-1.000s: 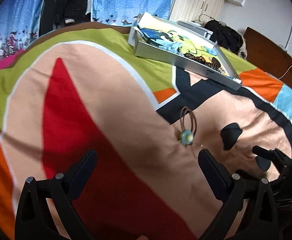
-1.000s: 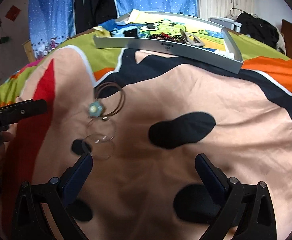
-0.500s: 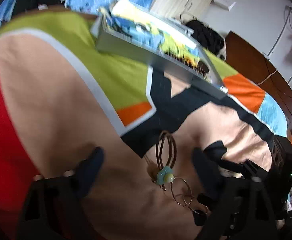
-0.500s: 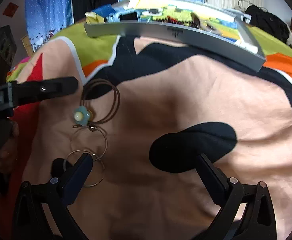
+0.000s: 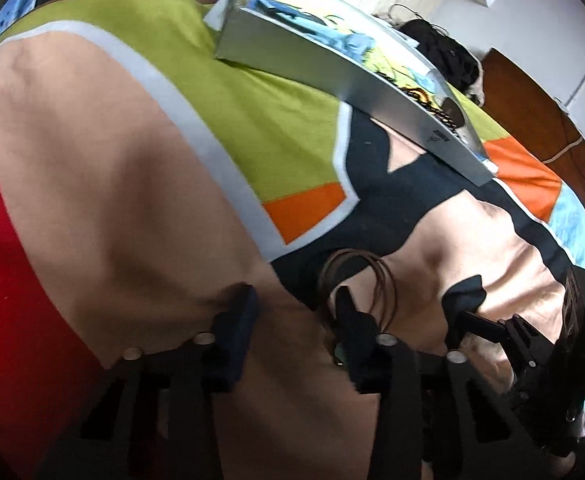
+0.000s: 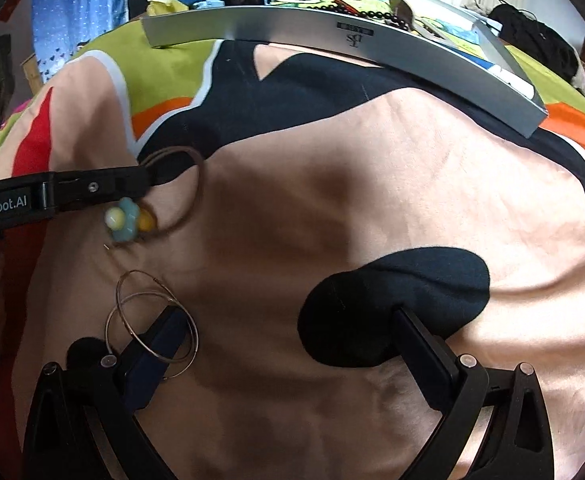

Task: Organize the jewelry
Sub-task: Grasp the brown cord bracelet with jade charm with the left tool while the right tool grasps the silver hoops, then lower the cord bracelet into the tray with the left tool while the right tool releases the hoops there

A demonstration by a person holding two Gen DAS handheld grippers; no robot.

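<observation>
A brown cord necklace (image 6: 198, 184) with a pale blue flower pendant (image 6: 126, 220) lies on the patterned bedspread. My left gripper (image 5: 296, 312) is low over it, jaws narrowed but still apart. Its right finger (image 5: 350, 320) sits across the cord loops (image 5: 380, 276) and hides most of the pendant. In the right wrist view that finger (image 6: 96, 188) reaches in from the left over the cord. Two thin metal hoops (image 6: 145, 292) lie nearer to me. My right gripper (image 6: 288, 332) is open, and its left finger (image 6: 160, 336) lies over them.
A silver tray (image 6: 352, 40) lined with a cartoon print sits further up the bed, holding dark beads (image 6: 372, 12) and other small items. It also shows in the left wrist view as a silver tray (image 5: 332, 68). The right gripper's black body (image 5: 572, 340) is close beside my left gripper.
My left gripper has moved forward and down onto the cord necklace, and its jaws have narrowed. My right gripper has come closer, so its left finger now covers the hoops.
</observation>
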